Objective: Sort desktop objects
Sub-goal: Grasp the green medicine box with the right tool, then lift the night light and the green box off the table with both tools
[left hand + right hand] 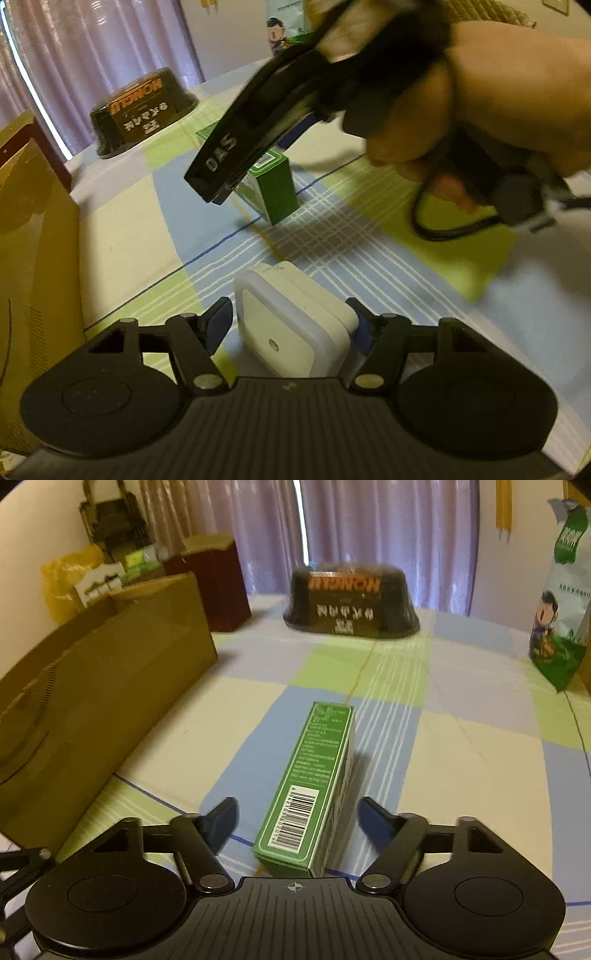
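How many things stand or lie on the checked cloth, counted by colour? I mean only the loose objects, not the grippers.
Green: 2, the green carton and the green snack bag
White: 1, the white square device
Black: 1, the black upturned bowl
Brown: 1, the brown cardboard box
Dark red: 1, the dark red box
Total: 6

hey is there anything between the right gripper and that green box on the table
Nothing visible is in the way. The green box lies lengthwise on the checked cloth between the open fingers of the right gripper, with clear gaps on both sides. The left gripper sits apart, around a white block.
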A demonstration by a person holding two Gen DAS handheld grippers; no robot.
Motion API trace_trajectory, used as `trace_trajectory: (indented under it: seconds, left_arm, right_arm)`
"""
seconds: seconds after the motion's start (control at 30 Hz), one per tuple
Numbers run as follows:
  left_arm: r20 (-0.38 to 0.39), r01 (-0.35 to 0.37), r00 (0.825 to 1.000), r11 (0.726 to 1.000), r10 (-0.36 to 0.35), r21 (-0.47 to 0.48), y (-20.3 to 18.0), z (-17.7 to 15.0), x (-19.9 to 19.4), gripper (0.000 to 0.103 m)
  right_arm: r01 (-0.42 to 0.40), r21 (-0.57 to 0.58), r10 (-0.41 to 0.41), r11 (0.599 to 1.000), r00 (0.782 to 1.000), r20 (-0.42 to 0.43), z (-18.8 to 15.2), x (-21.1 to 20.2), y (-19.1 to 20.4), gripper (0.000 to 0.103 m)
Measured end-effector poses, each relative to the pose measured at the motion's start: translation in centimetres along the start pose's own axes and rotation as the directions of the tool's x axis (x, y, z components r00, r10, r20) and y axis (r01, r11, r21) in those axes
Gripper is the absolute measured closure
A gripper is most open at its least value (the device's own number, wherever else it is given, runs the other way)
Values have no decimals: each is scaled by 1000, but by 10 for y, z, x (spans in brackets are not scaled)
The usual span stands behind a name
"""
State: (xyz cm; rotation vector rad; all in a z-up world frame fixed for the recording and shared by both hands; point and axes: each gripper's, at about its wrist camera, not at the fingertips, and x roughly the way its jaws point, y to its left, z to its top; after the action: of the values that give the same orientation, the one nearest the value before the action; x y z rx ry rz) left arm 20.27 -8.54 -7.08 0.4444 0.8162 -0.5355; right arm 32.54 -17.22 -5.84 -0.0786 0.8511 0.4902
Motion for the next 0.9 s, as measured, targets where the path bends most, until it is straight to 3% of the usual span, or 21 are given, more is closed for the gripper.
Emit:
trace_trajectory:
  seconds: [0.07, 0.1, 0.27, 0.43, 0.7, 0.9]
  left_arm:
    - [6, 7, 1000, 999, -7, 40, -3, -1, 0, 33]
    - [10, 6, 1000, 998, -7, 67, -4, 0, -1, 32]
    - [18, 29, 999, 985, -32, 167, -8, 2, -1, 28]
    - [0, 71, 997, 978, -72, 196, -11, 4, -2, 29]
    - [-33, 72, 997, 985, -68, 154, -28, -6, -27, 31]
    - [-49, 34, 998, 993, -29, 109, -42, -20, -39, 31]
  right_arm:
    - [13, -6, -13, 1000, 1000, -11, 0, 2, -1, 70]
    - [20, -7, -21, 1000, 1000, -15, 0, 1, -2, 73]
    - [27, 0, -27, 1000, 999, -33, -13, -23, -16, 74]
    - [27, 86, -24, 996, 999, -38, -37, -64, -39, 74]
    - [89, 191, -81, 977, 995, -52, -92, -129, -43, 73]
    - [119, 230, -113, 966, 993, -43, -116, -142, -30, 73]
